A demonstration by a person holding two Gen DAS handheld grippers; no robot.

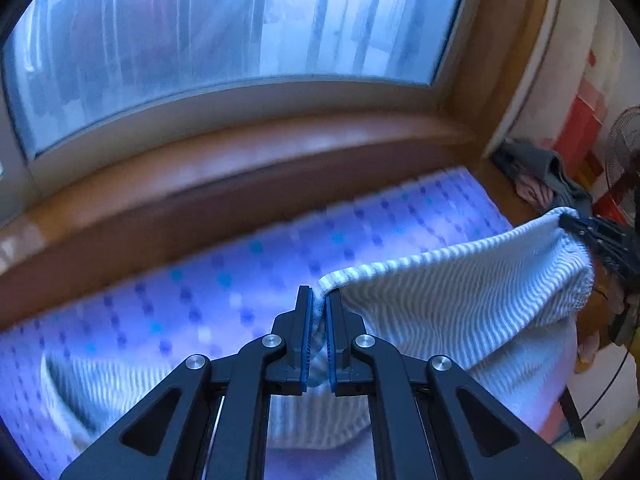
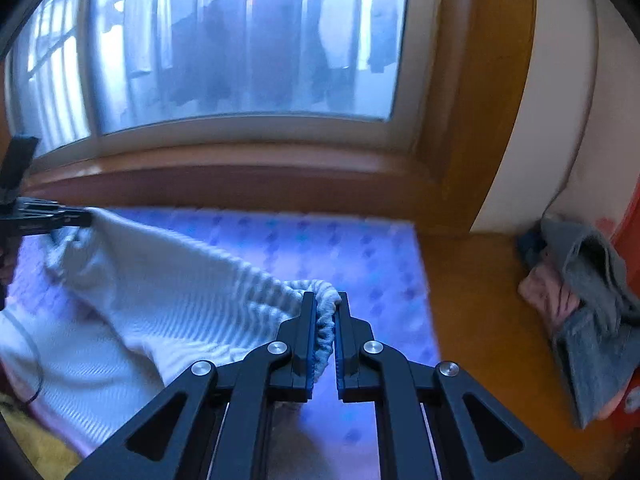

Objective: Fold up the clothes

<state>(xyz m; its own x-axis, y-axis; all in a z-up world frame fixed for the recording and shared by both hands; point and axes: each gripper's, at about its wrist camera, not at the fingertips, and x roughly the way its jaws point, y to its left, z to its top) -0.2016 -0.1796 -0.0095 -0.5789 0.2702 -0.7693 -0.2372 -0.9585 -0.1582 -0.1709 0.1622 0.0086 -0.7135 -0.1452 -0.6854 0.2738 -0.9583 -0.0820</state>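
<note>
A white ribbed sweater (image 1: 460,300) was held up over the purple dotted mat (image 1: 224,280) below the window (image 1: 224,40). Its edge was pinched in the left claw (image 1: 319,312), clamped narrow on the knit. The other corner was bunched in the right claw (image 2: 325,312), likewise clamped. Between them the cloth sagged, its lower part resting on the mat. A grey and pink clothes heap (image 2: 580,300) lay right of the mat on the wooden sill (image 2: 480,300).

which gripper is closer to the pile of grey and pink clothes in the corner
Right. The right gripper holds the striped knit's end nearer the clothes pile; the left gripper grips the far end.
</note>
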